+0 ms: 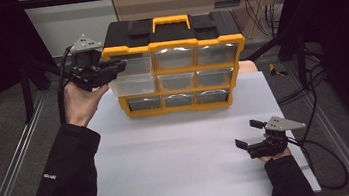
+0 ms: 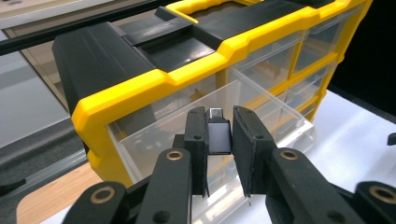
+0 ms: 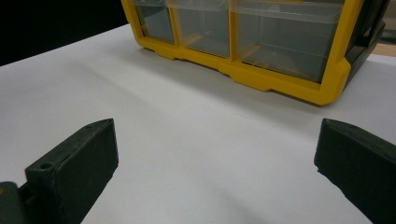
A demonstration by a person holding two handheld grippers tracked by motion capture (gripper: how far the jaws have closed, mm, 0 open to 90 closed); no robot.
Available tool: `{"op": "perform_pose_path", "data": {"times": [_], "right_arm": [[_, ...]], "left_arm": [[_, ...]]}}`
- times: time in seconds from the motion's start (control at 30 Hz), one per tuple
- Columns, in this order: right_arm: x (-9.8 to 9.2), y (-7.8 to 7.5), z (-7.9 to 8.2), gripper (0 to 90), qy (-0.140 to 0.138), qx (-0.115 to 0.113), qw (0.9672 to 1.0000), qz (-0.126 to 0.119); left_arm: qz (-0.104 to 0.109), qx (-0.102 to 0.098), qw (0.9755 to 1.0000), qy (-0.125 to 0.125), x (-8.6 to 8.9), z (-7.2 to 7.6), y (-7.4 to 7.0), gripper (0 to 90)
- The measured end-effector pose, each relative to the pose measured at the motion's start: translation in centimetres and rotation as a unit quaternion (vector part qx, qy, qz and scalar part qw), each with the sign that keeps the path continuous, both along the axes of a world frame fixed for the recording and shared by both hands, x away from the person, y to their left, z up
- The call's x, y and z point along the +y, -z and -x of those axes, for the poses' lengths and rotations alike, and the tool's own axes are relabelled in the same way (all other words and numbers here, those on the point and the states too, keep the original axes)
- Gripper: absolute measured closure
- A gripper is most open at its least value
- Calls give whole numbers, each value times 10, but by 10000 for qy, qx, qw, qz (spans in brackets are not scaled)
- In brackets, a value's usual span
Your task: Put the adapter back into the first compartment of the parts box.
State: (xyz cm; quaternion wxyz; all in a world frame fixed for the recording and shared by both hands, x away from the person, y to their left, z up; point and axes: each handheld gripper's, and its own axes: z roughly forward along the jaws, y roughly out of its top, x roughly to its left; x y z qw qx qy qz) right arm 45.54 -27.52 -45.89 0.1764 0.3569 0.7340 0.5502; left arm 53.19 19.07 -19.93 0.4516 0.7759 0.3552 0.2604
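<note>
Smooth white table (image 1: 196, 166); left tool (image 2: 219, 135) pinches a glossy black adapter (image 2: 219, 136), probably USB; right tool (image 3: 215, 177) released.

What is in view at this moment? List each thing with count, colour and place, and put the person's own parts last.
Organiser cabinet: one, yellow frame with black top and yellow handle, stands at the far side of the table.
Clear drawers: nine in three rows; the left drawer of the middle row is pulled out, the rest are pushed in.
USB adapter: one, small, black with a metal plug end, held over the pulled-out drawer.
Table: one, white top.
Cables: several, black, on the floor at the right.
Left tongs: black, shut on the USB adapter, beside the cabinet's left end.
Right tongs: black, open, low over the table's near right part.
Sleeves: two, black.
</note>
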Motion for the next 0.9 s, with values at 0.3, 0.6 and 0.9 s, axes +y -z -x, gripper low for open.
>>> {"op": "perform_pose_path", "data": {"times": [0.3,0.6,0.9], "right_arm": [[0,0,0,2,0,7,10000,5],[0,0,0,2,0,5,10000,5],[0,0,0,2,-1,5,10000,5]], "left_arm": [[0,39,10000,-59,2,-7,5,753],[-7,116,9999,-99,3,-13,13,753],[-28,165,9997,-151,5,-16,17,753]]}}
